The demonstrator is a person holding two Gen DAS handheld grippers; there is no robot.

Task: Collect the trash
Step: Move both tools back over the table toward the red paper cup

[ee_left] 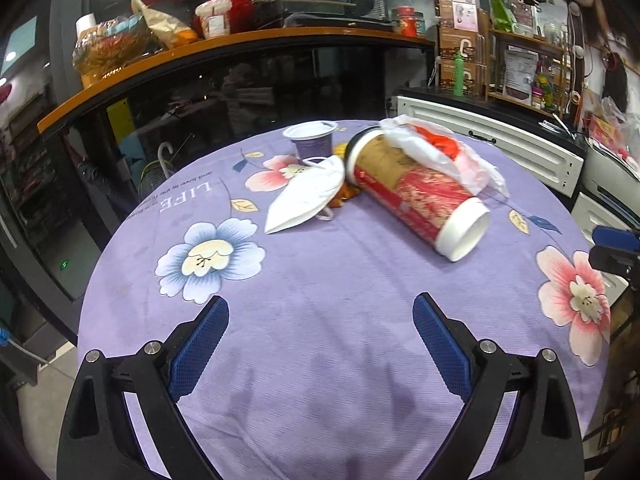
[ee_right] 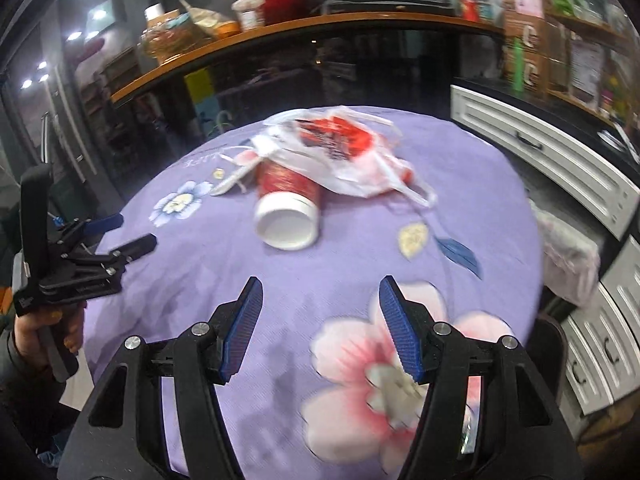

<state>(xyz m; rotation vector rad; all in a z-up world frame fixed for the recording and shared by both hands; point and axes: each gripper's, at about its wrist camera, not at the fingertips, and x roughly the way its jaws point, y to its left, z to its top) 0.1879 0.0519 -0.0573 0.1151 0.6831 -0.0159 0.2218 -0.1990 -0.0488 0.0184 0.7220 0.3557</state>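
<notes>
Right wrist view: we find the tipped cup (ee_right: pixel 287 208) dead ahead, its open mouth toward us. Both the right gripper (ee_right: pixel 320 320) and left gripper (ee_left: pixel 320 340) stand open and empty, the right looking nearer.

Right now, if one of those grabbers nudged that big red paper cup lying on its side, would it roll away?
Probably a little. The cup lies on its side on the purple tablecloth, and being round it would tend to curve around rather than go straight. The plastic bag draped over it may hold it back. It looks empty, so likely light and easy to crush.
</notes>
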